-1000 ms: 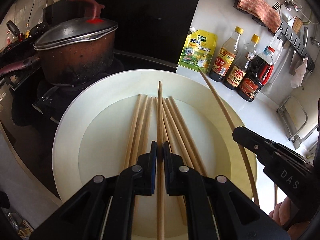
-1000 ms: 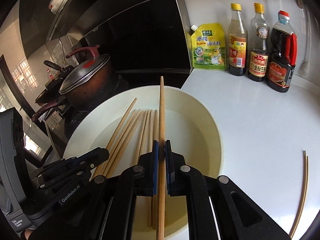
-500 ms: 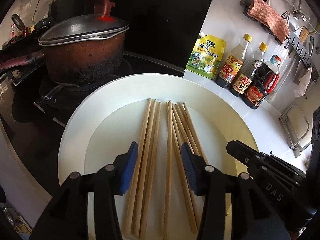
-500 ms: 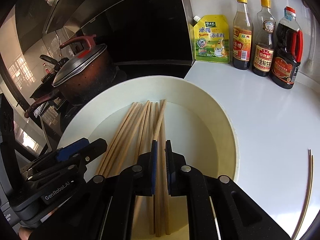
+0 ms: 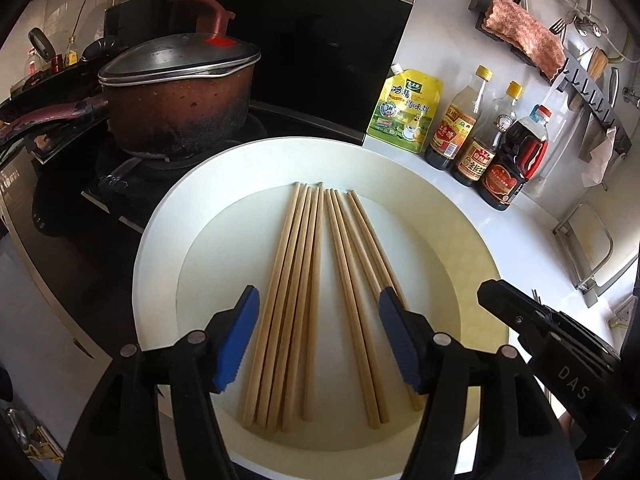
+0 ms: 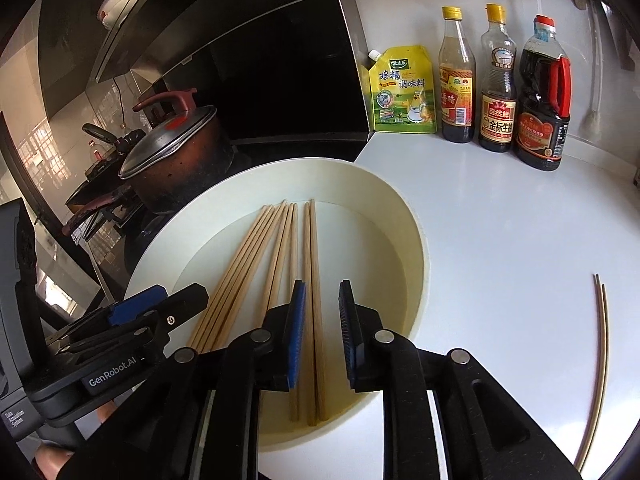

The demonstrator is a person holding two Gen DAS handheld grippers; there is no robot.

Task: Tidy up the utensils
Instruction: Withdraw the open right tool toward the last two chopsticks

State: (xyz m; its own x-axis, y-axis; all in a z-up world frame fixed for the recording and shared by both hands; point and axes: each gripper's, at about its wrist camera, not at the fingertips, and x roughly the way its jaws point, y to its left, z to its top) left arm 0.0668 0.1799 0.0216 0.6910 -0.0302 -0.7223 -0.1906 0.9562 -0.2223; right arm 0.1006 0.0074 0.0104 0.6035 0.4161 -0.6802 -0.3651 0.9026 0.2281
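Observation:
Several wooden chopsticks (image 5: 316,280) lie side by side, pointing away from me, in a wide white bowl (image 5: 280,152). My left gripper (image 5: 320,344) hovers over their near ends, its jaws opening wide and touching none of them. In the right wrist view the same chopsticks (image 6: 310,260) rest in the bowl (image 6: 304,170). My right gripper (image 6: 322,332) is opening, with two chopsticks lying loose between its pads. Each gripper shows in the other's view: the right gripper (image 5: 552,344) and the left gripper (image 6: 152,312). A further pair of chopsticks (image 6: 605,360) lies on the white counter to the right.
A lidded brown pot (image 5: 180,108) sits on the black stove to the bowl's far left. A yellow seasoning pouch (image 5: 406,112) and three sauce bottles (image 5: 476,148) line the back wall. A wall rack (image 5: 520,28) holds a cloth and utensils.
Both grippers let go of the chopsticks they held, and these now lie in the bowl. The left jaws spread wide, the right jaws parted a little, and both drew back.

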